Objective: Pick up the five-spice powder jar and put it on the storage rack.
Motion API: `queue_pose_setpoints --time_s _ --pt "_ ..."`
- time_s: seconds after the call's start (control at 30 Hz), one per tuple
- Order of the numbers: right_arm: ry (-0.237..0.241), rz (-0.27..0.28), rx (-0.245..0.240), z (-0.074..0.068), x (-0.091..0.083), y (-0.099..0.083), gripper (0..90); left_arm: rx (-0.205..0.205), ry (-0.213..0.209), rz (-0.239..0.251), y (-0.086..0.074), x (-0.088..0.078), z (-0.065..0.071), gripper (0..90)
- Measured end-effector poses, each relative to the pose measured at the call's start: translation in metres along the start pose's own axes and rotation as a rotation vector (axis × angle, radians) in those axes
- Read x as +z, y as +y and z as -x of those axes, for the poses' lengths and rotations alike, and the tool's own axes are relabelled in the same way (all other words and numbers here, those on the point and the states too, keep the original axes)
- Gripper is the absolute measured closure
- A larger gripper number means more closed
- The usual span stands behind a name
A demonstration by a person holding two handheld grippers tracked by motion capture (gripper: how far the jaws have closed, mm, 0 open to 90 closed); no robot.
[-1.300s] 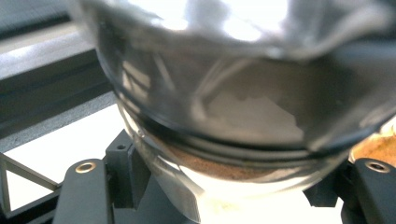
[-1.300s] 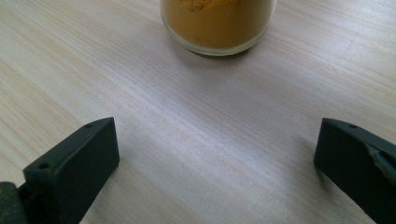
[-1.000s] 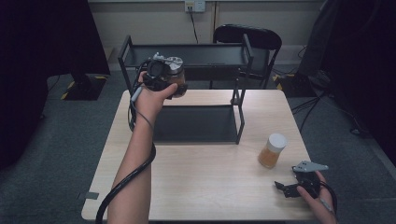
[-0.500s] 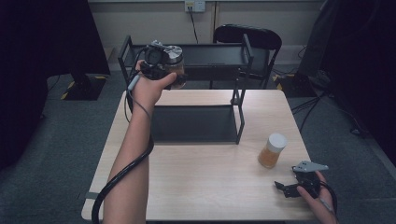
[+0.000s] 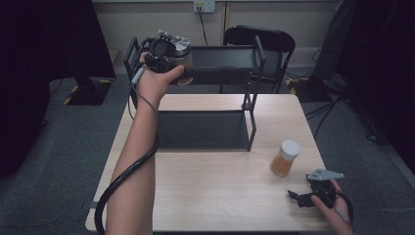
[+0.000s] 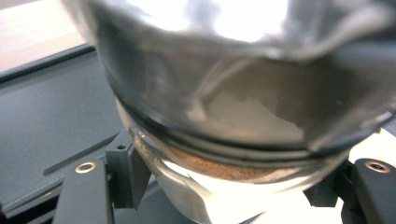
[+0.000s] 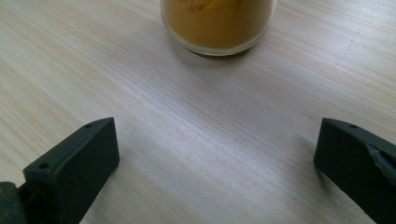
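Note:
My left gripper is raised at the left end of the black rack's top shelf, shut on a glass jar of brown powder. In the left gripper view the jar is seen from very close, tilted, with both black jaws pressed on its sides and the dark shelf behind it. My right gripper rests at the table's near right corner, open with nothing between its jaws. Just beyond it stands a white-lidded jar of orange powder; its base shows ahead of the right gripper.
The two-tier black rack has its lower shelf on the back half of the wooden table. A black chair stands behind the rack. The left gripper's cable hangs along the forearm.
The left hand has lifted the brown-powder jar higher, up to the level of the rack's top shelf. The right gripper and the orange jar have stayed put.

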State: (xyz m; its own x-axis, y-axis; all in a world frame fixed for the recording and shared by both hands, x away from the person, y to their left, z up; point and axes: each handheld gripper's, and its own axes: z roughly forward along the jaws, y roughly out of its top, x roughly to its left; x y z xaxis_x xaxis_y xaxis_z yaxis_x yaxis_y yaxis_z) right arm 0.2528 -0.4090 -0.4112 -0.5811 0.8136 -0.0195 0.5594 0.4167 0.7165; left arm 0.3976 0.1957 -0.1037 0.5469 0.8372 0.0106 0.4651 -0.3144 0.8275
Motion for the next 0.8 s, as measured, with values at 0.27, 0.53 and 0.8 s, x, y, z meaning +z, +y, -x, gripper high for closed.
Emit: queue_pose_setpoints --time_s 0.27,0.53,0.8 --pt "0.000 0.000 -0.001 0.000 0.000 0.000 0.0 -0.011 0.009 0.010 0.011 0.005 -0.002 31.0" --pt "0.000 0.000 0.000 0.000 0.000 0.000 0.0 -0.021 0.034 0.009 0.023 0.012 -0.004 31.0" --pt "0.000 0.000 0.000 0.000 0.000 0.000 0.0 -0.031 0.051 0.011 0.035 0.020 -0.006 31.0"
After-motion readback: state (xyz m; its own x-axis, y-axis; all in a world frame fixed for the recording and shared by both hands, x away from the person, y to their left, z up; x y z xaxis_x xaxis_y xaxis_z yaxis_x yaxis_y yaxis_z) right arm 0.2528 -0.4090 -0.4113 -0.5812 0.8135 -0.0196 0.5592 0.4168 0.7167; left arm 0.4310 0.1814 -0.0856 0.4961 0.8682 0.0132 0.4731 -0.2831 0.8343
